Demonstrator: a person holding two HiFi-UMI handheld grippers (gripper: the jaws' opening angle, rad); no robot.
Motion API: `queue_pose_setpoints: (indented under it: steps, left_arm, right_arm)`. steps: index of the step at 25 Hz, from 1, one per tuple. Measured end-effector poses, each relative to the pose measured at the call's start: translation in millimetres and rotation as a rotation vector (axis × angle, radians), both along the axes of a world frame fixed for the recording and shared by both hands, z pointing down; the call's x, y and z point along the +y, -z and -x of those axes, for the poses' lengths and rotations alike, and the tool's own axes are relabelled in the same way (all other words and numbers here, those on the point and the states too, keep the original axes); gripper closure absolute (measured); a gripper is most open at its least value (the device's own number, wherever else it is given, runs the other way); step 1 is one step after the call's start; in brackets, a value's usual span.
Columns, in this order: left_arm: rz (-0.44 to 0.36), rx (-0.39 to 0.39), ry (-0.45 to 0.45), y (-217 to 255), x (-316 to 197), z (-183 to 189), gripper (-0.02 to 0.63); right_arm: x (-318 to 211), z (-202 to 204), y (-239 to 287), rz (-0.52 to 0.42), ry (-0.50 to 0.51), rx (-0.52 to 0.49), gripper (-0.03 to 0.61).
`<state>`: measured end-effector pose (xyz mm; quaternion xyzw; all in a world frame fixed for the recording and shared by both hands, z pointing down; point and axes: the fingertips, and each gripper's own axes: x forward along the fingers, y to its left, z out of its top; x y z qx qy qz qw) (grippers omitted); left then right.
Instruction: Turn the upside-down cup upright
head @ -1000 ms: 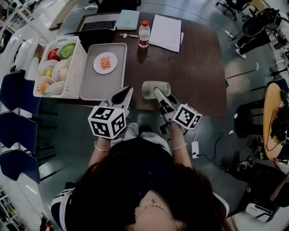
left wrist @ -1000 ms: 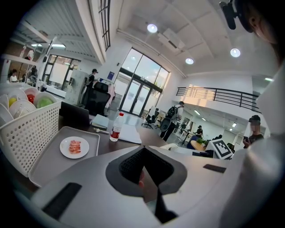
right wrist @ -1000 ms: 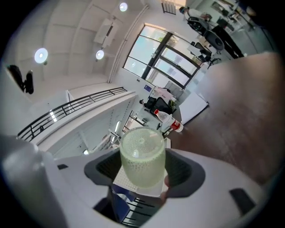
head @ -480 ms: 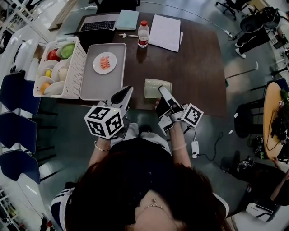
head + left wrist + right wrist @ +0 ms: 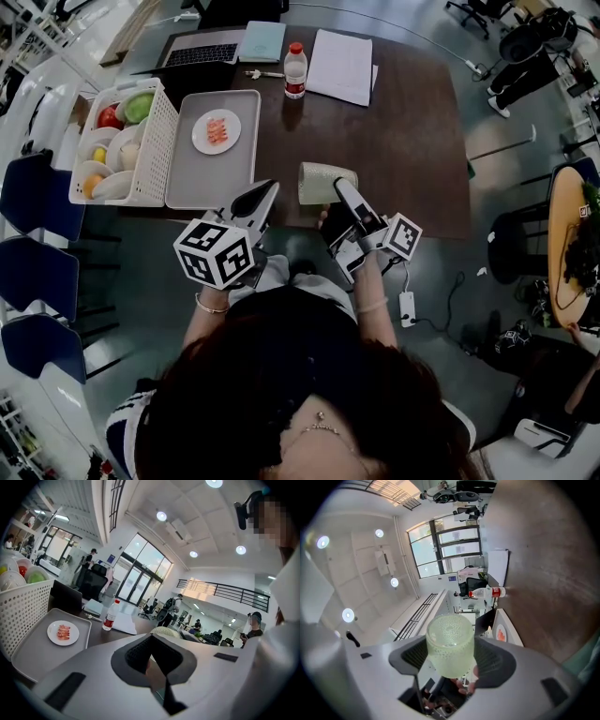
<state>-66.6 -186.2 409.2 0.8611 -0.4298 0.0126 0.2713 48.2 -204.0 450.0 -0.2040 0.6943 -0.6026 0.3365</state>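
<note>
Lying sideways — cup (image 5: 317, 184) clamped in right gripper (image 5: 340, 187), axis level.

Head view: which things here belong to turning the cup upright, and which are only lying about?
Job in hand:
- cup, held on its side
- right gripper, shut on the cup

Lying about:
- left gripper, shut, empty
- basket
- tray
- plate
- bottle
- laptop
- papers
</note>
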Motion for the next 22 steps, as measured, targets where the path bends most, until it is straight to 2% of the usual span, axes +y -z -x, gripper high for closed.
queue_pose_setpoints:
  steps: [2,9,14,22]
  left_arm:
    - [-0.007,0.005,-0.028,1,1,-2,0.618]
    - [-0.041,0.034,-0.100,9,5,-7,0.547]
    - [-0.049,0.050,-0.206,14,11,-19,0.451]
    - [-0.041,0.075,-0.289,16,13,-31,0.300]
  right_arm:
    - [0,0,1,0.003,0.012,-0.032,0.281]
    - [2,1,3,-0.003,0.039,-0.075,0.281]
    - [5,4,10,-0.019,0.076,-0.121,0.281]
    - [7,8,17,-0.045,0.108,-0.141,0.281]
